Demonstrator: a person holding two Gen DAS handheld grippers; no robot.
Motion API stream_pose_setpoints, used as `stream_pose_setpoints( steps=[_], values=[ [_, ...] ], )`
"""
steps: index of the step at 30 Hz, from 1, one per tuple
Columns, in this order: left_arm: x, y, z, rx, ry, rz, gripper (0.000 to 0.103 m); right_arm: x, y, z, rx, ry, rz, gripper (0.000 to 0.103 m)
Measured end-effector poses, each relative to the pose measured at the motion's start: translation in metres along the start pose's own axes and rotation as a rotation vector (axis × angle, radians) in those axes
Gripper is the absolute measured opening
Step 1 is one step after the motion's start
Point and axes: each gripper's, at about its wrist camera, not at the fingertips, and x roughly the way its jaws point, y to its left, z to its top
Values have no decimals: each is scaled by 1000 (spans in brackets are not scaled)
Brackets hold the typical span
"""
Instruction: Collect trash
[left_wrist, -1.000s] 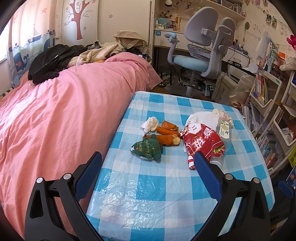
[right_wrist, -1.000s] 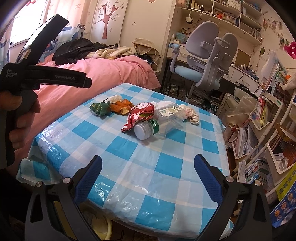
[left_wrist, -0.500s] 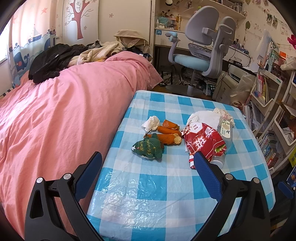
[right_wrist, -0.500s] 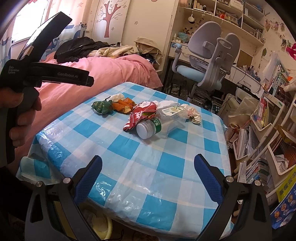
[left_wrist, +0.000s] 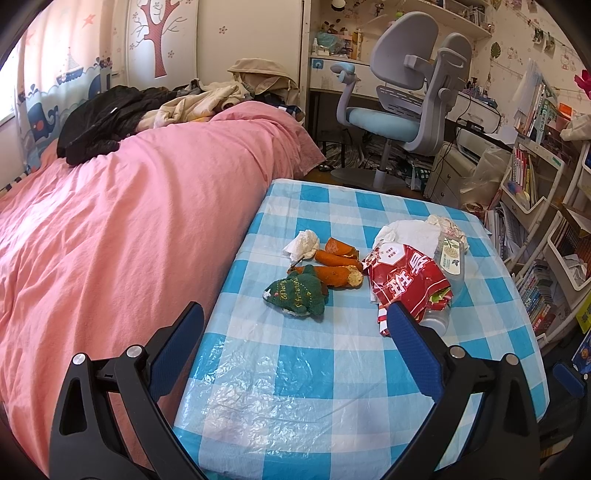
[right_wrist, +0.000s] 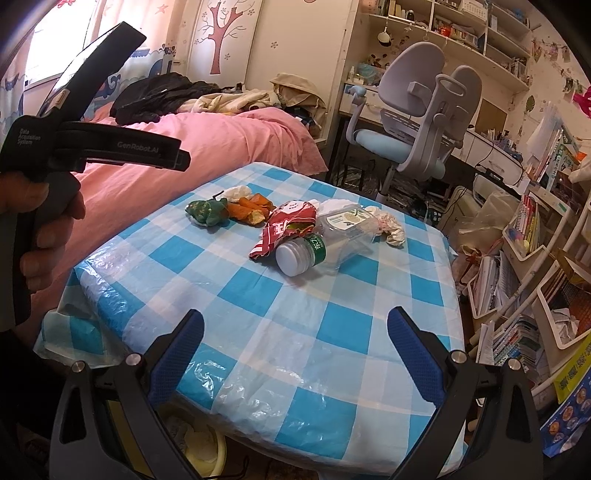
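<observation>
Trash lies on a blue checked table (left_wrist: 325, 369): a green cloth toy (left_wrist: 297, 291), orange peels (left_wrist: 338, 264), a white tissue (left_wrist: 303, 243), a red snack bag (left_wrist: 410, 280), a clear plastic bottle (right_wrist: 325, 240) with a green label, and crumpled paper (right_wrist: 391, 227). My left gripper (left_wrist: 295, 343) is open and empty over the table's near edge. My right gripper (right_wrist: 295, 354) is open and empty near the table's front corner. The left gripper's handle and the hand on it (right_wrist: 48, 177) show at the left of the right wrist view.
A pink bed (left_wrist: 122, 221) borders the table on the left. A grey office chair (left_wrist: 402, 110) stands behind the table. Shelves of books (left_wrist: 546, 229) line the right. A yellow bin (right_wrist: 203, 446) sits under the table's near edge.
Both grippers have drifted slightly closer to the table. The trash has not moved.
</observation>
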Motion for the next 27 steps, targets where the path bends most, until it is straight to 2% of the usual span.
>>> stream_pose_setpoints(
  steps=[27],
  values=[
    [1,-1,2,-1,3,0,95,2,3,-1,-8,3,8,95]
  ],
)
